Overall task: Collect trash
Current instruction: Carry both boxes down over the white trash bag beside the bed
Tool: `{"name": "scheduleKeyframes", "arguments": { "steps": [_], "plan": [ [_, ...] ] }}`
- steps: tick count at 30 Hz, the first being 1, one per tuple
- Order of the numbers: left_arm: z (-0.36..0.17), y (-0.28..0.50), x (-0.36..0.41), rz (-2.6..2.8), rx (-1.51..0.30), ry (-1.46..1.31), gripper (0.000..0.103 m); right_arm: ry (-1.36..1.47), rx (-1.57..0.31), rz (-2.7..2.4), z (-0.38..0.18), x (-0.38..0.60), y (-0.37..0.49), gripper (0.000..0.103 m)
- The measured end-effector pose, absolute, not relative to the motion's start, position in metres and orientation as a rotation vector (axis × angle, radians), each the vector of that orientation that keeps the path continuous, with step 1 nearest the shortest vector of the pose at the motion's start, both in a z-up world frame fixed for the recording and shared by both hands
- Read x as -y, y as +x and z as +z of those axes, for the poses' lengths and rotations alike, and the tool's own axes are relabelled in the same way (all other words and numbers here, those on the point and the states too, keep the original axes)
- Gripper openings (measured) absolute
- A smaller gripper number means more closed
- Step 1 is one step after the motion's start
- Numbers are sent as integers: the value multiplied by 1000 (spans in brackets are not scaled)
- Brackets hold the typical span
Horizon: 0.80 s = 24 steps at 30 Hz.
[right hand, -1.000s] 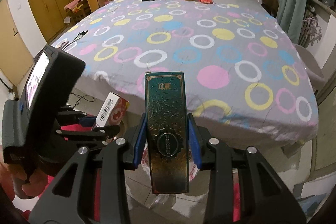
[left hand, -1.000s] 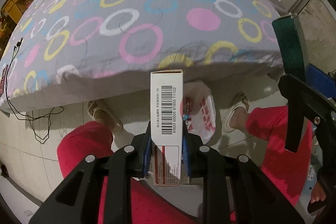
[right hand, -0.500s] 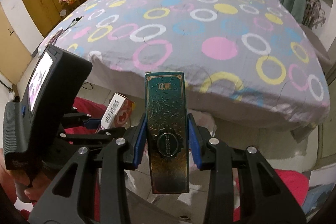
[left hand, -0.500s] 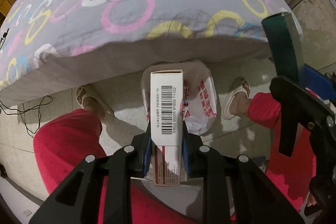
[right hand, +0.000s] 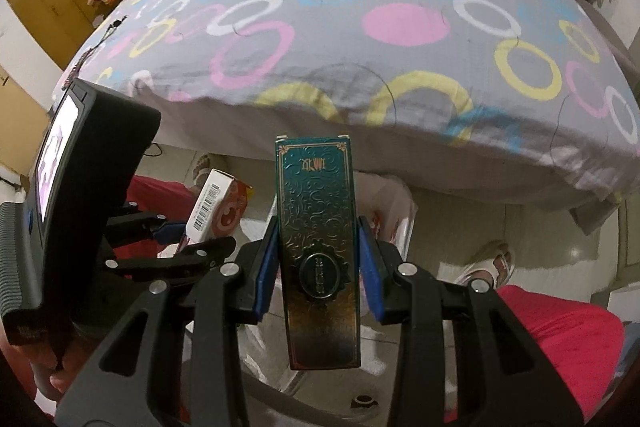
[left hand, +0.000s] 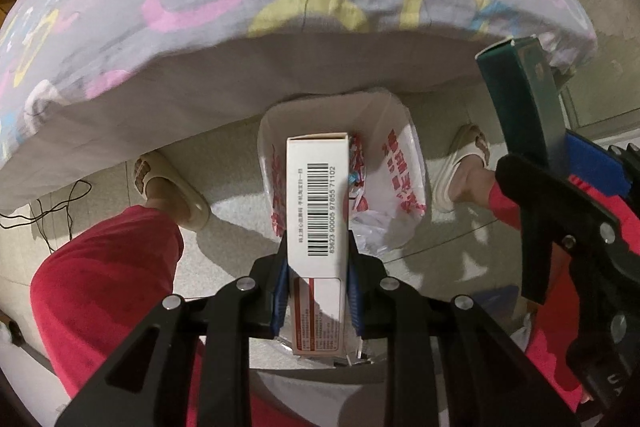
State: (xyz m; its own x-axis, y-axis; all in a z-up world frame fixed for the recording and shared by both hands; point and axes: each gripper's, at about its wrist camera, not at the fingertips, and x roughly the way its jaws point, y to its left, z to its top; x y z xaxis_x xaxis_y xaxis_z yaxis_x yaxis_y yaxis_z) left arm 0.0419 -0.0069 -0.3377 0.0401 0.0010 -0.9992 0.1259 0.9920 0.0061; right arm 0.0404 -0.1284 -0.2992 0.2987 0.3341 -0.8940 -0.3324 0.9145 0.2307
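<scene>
both tools lower (boxes (left hand: 318,203) gripped) over bag (left hand: 400,163)

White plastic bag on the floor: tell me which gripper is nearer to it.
Left. The left gripper holds its white box right over the bag; the right gripper, with the green box, is off to one side.

1. Bedsheet (right hand: 400,75): grey, with pink, yellow, white and blue rings and dots.
2. Left box (left hand: 318,211): white, black barcode, red print.
3. Right box (right hand: 318,247): dark teal, gold scrollwork.
4. Bag (left hand: 404,163): white, red lettering.
5. Trousers (left hand: 104,291): red.
6. Slippers (left hand: 176,195): cream.
</scene>
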Motion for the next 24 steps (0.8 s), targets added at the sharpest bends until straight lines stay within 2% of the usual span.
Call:
{"name": "scheduleKeyframes", "arguments": {
  "steps": [24],
  "plan": [
    [-427,72,20,-112,-1674,213,24,64,-1366,378,-401,131,79,36]
  ]
}}
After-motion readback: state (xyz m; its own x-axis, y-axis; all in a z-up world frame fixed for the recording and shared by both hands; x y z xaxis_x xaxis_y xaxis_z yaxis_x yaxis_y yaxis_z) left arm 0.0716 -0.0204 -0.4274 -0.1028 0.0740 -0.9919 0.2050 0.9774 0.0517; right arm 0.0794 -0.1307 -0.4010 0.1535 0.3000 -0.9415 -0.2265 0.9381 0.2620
